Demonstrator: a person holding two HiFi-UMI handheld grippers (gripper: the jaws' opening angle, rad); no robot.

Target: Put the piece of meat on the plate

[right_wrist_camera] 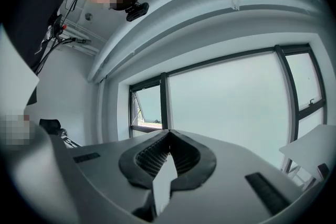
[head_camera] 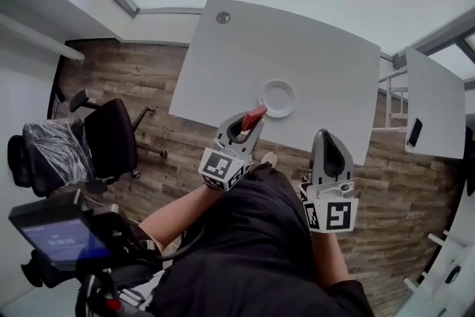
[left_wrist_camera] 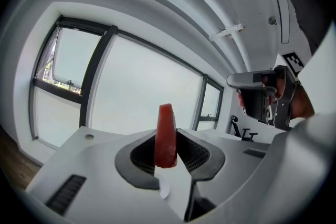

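While I watch the head view: carry step, I judge; left gripper (head_camera: 243, 131) holds the piece of meat (head_camera: 254, 117) near the plate (head_camera: 266, 102), which is empty.
Next move: over the plate, lower, release.
Left gripper view: jaws clamp the piece of meat, upright.
Right gripper view: right gripper (right_wrist_camera: 168, 139) closed, holding nothing.

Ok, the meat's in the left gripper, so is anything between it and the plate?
Nothing visible does. The piece of meat, held in the left gripper, is at the white table's near edge. The empty plate lies just beyond, with only bare tabletop between. The right gripper is off to the side, shut and empty.
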